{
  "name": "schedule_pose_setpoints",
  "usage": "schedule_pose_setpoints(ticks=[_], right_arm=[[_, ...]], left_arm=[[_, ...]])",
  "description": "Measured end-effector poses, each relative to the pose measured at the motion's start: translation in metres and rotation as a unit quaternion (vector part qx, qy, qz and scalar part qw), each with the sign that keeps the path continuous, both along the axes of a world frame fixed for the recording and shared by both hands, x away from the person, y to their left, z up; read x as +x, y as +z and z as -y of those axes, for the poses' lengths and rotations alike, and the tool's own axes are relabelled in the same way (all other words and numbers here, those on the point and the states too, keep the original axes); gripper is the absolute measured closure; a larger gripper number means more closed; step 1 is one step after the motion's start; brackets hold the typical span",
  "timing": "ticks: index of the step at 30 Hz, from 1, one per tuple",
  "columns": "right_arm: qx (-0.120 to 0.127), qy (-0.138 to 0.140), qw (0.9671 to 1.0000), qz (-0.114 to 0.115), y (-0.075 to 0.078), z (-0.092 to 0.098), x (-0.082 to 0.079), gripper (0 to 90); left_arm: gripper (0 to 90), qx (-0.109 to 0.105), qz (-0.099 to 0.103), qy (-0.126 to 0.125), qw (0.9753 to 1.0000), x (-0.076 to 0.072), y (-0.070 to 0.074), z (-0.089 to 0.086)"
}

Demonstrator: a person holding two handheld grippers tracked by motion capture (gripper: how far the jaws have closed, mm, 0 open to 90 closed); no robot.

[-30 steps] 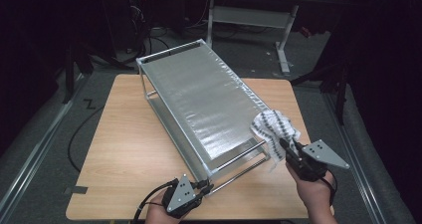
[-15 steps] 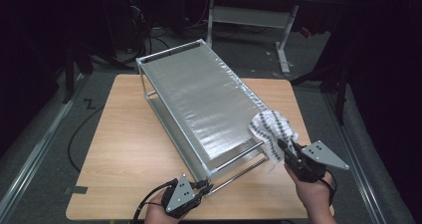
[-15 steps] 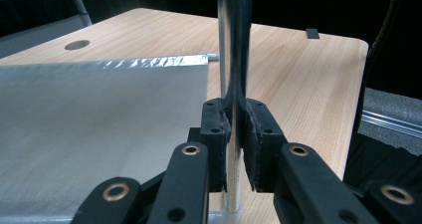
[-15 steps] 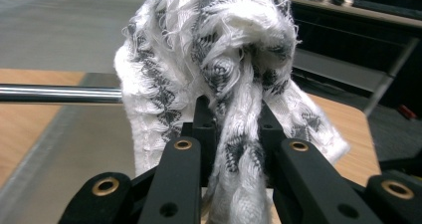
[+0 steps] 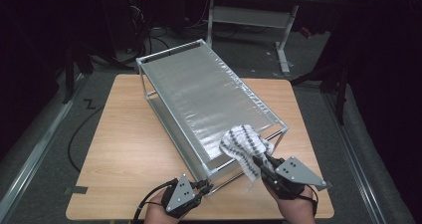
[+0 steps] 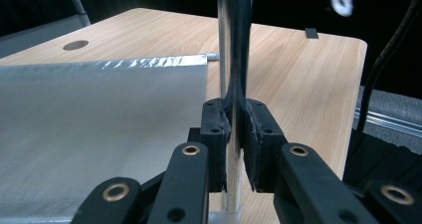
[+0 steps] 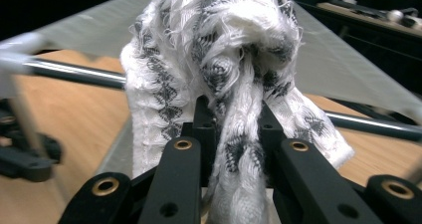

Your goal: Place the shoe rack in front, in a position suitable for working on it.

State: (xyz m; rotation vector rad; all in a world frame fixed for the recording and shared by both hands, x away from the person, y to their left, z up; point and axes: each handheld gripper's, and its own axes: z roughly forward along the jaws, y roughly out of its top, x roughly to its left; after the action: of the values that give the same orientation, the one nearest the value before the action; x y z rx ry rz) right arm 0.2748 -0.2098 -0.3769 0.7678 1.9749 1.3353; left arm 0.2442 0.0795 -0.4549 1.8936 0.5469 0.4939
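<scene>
Wiping has barely begun, I judge: my right gripper (image 5: 260,163) pinches the cloth (image 5: 245,147) at the rack's (image 5: 199,92) near corner, lower centre of the frame, with most of the silver top unwiped. My left gripper (image 6: 234,134) clamps the post (image 6: 234,45), steadying it. Bunched, white, grey-patterned, frayed cloth.

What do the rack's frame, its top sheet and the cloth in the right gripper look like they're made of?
Frame post: polished metal by its look, with a mirror-like chrome shine.
Top sheet: silvery and slightly crinkled, foil-like or a coated fabric; hard to tell which.
Cloth: soft woven or knitted fabric, white with a grey pattern and fuzzy, loose fibres.
</scene>
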Motion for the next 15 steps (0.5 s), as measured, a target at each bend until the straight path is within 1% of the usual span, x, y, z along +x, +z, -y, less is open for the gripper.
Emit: schedule_pose_setpoints(ticks=[1,2,3,6,7,11,12,15], right_arm=[[-0.003,0.007,1.0000,0.002,0.000,-0.004,-0.003,77.8],[-0.006,0.020,0.9998,0.004,0.000,-0.012,-0.008,77.8],[-0.006,0.020,0.9998,0.004,0.000,-0.012,-0.008,77.8],[-0.008,0.041,0.9991,0.005,0.000,-0.023,-0.016,77.7],[-0.013,0.056,0.9983,0.008,0.000,-0.032,-0.022,77.7],[-0.024,0.066,0.9974,0.015,-0.002,-0.040,-0.028,77.7],[-0.026,0.072,0.9969,0.016,-0.002,-0.043,-0.031,77.7],[-0.026,0.071,0.9970,0.018,-0.002,-0.043,-0.032,77.7]], left_arm=[[80.0,0.000,0.000,0.000,1.0000,0.000,0.000,0.000],[80.0,0.000,0.000,0.000,1.0000,0.000,0.000,0.000],[80.0,0.000,0.000,0.000,1.0000,0.000,0.000,0.000],[80.0,0.000,0.000,0.000,1.0000,0.000,0.000,0.000],[80.0,0.000,0.000,0.000,1.0000,0.000,0.000,0.000],[80.0,0.000,0.001,0.000,1.0000,0.000,0.000,0.000],[80.0,0.000,0.001,0.000,1.0000,0.000,0.000,0.000],[80.0,0.000,0.001,0.000,1.0000,0.000,0.000,0.000]])
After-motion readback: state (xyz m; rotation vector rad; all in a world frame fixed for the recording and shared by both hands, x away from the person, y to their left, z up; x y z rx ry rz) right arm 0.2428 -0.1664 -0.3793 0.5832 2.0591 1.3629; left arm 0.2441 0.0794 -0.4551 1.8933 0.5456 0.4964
